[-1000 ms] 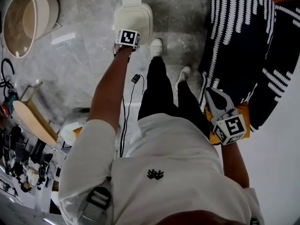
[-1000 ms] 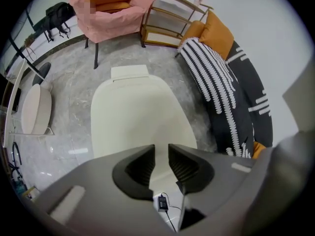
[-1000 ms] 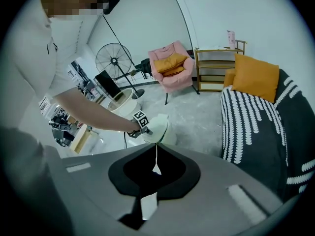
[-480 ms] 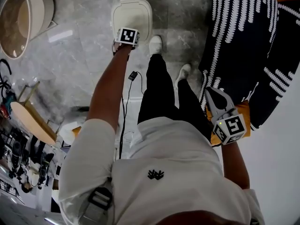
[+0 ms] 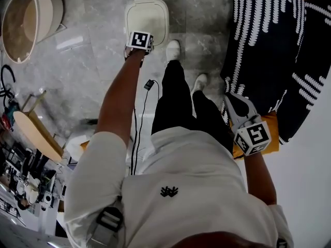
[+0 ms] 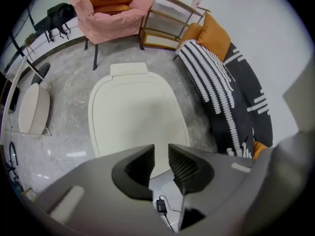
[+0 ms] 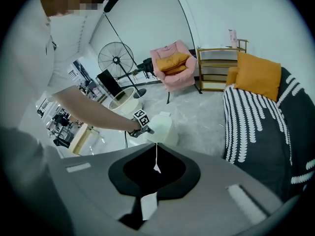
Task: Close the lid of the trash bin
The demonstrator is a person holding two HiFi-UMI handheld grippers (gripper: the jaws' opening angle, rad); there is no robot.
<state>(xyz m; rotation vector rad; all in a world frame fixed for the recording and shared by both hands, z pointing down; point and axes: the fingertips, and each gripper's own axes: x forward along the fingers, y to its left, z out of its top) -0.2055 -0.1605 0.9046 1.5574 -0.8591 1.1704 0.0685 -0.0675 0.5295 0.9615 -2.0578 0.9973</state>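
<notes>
**Far left:** a round tub (image 5: 19, 22) stands open on the grey marble floor (image 5: 93, 71).

**Centre-left:** the cream trash bin (image 5: 147, 14) stands on that floor. Its lid (image 6: 138, 114) lies flat and shut over the body, with a tab at the far edge.

**Left tool:** my left gripper (image 6: 161, 151) is held out at arm's length over the near edge of the lid. Its jaws stand a narrow gap apart with nothing between them — only lid and floor show through. I cannot tell whether the tips touch the lid. A black cable with a small adapter (image 5: 148, 85) runs beside my forearm.

**Centre:** my white shoes (image 5: 172, 49) are planted just beside the bin.

**Right:** my right gripper (image 7: 156, 149) is held low at my side, well apart from the bin. Its jaws are pressed together to a hairline slit and it is empty. Beside it lies a black-and-white striped throw (image 5: 269, 45) — an orange cushion (image 7: 256, 75) rests at its far end.
</notes>
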